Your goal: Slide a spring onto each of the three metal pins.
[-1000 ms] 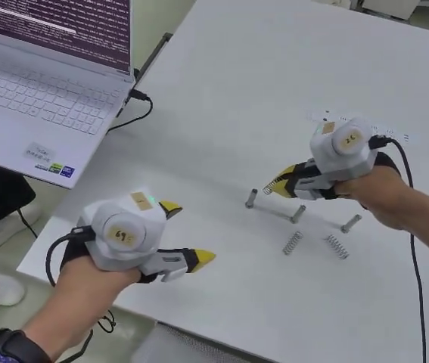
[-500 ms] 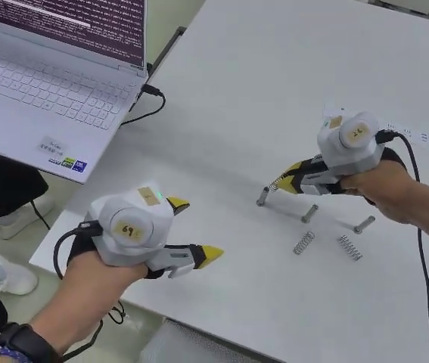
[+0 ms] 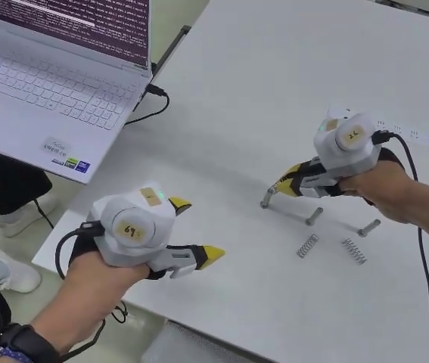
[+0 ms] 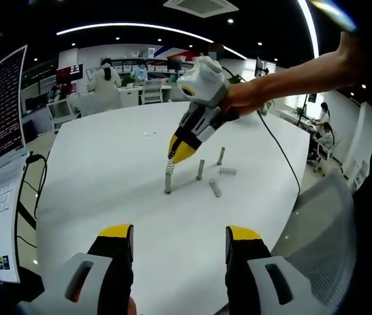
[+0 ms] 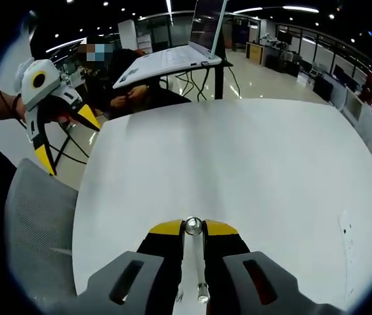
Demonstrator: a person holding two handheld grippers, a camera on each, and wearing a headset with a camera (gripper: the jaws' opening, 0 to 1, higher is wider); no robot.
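White table (image 3: 275, 76) stretches across the head view, with an open laptop (image 3: 48, 83) at its far left edge. Near the front edge, the left gripper (image 3: 197, 229) hovers above the table with its yellow-tipped jaws spread wide and nothing between them. Well apart to the right, the right gripper (image 3: 284, 184) tilts downward, its jaws pinching a spring (image 3: 273, 189). The spring's lower end meets the top of the leftmost pin (image 3: 265, 201), which stands upright on the table. A middle pin (image 3: 314, 216) and a rightmost pin (image 3: 368, 227) follow in a row. In front of them, a loose spring (image 3: 307, 245) and a second loose spring (image 3: 354, 251) lie flat on the table.
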